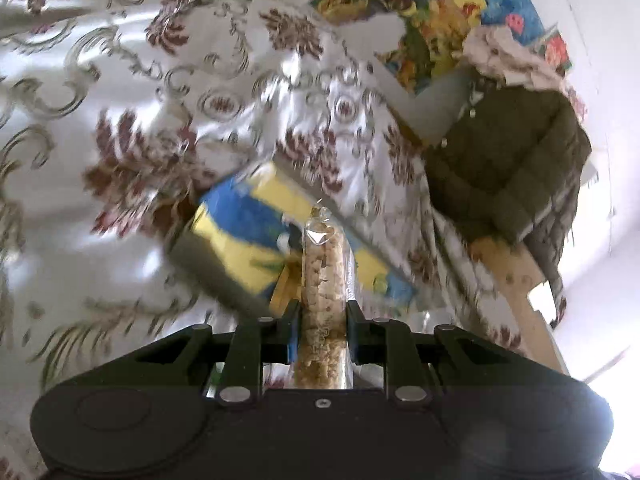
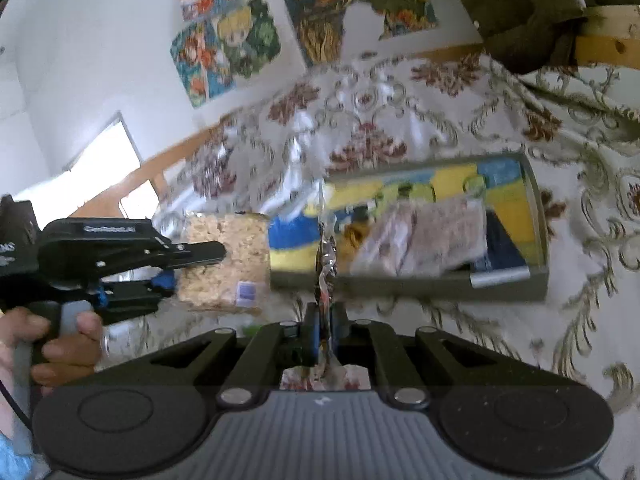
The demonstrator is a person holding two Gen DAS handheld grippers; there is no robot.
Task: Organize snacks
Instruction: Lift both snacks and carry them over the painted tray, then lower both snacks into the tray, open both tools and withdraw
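We are clamping our left tongs (image 1: 323, 312) on a clear bag of cereal bars (image 1: 322, 280); our right tongs (image 2: 325, 332) are pinching a crinkly wrapper (image 2: 326, 264); a tray (image 2: 536, 216) is lying beyond both.

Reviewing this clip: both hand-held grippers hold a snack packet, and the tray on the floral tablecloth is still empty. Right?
Not quite. The tray already holds a clear packet, as the right wrist view shows. The rest stands: the left hand-held gripper grips a crispy-snack packet, and the right hand-held gripper pinches a thin clear wrapper, over the floral tablecloth.
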